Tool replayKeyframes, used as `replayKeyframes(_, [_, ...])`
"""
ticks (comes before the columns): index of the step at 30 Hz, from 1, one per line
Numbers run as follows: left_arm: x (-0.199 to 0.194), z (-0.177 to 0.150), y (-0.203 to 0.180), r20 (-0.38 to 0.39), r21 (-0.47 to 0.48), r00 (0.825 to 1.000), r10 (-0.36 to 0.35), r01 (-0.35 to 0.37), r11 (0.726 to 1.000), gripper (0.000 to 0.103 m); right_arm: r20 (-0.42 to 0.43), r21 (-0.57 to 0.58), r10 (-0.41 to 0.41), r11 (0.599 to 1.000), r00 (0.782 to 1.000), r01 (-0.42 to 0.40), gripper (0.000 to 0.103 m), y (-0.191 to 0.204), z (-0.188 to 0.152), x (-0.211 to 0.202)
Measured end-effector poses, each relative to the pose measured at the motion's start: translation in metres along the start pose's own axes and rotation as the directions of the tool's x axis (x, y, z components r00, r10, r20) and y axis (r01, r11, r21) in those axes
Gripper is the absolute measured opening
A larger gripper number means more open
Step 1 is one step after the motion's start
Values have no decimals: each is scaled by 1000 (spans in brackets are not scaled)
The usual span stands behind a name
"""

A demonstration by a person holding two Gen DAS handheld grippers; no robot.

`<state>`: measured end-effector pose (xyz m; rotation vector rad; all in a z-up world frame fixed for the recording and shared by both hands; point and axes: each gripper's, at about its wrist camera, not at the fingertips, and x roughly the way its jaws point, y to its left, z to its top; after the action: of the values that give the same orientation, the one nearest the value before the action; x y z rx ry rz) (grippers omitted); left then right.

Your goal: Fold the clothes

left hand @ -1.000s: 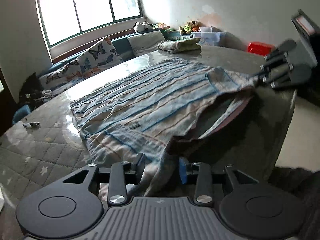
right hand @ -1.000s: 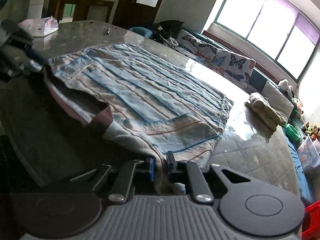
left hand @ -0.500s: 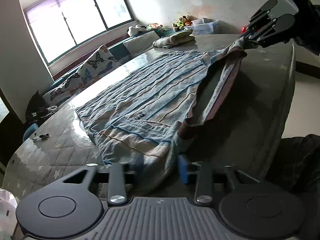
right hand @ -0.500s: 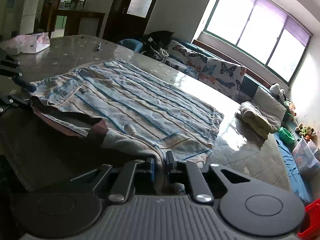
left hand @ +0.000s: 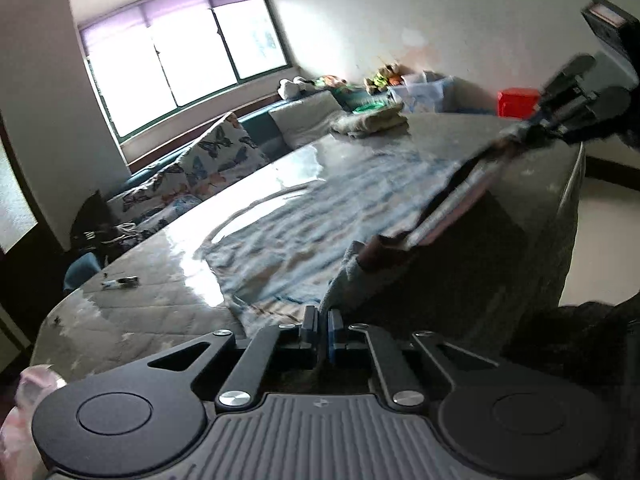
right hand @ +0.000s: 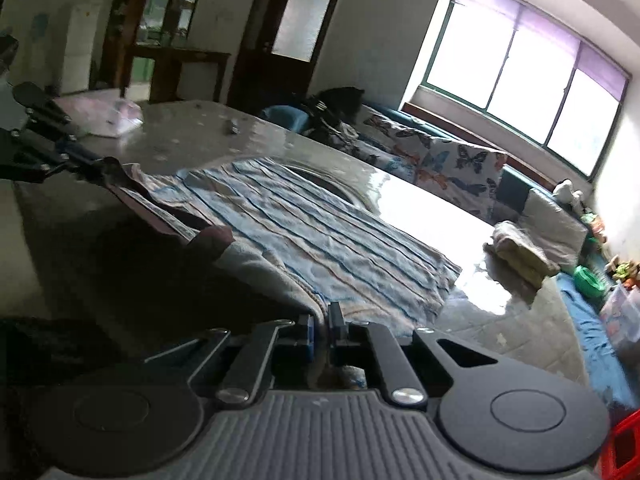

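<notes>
A blue-striped garment with a dark maroon band lies spread on the grey quilted table. My left gripper is at its near corner, jaws closing tight with the cloth pinched between the pads. In the left wrist view my right gripper holds the other end of the same edge, which hangs taut and lifted between the two. In the right wrist view the right gripper has its jaws closing on the garment with a fold of cloth between the pads. The left gripper shows at the far left.
A folded beige cloth rests at the table's far end. A bench with butterfly cushions runs under the window. A pink bag and a small object lie on the table. The table's edge drops off on the right.
The left jaws went from wide apart to pinched on the cloth. Both grippers rose and drew back, lifting the garment's near edge off the table.
</notes>
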<state>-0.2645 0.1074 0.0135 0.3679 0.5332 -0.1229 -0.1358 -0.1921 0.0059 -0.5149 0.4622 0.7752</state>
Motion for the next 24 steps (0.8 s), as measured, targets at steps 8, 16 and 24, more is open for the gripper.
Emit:
replayKeyframes(8, [33, 30, 30, 23, 0, 998, 56, -56, 998, 5, 11, 11, 6, 1000, 1000, -6, 5, -20, 30, 20])
replayKeyframes(16, [102, 86, 91, 27, -49, 997, 74, -73, 996, 5, -19, 57, -9, 998, 1000, 10, 5, -73, 81, 84])
replayKeyframes(24, [195, 132, 127, -47, -23, 998, 43, -44, 999, 5, -111, 103, 6, 995, 994, 6, 6, -124, 107, 167])
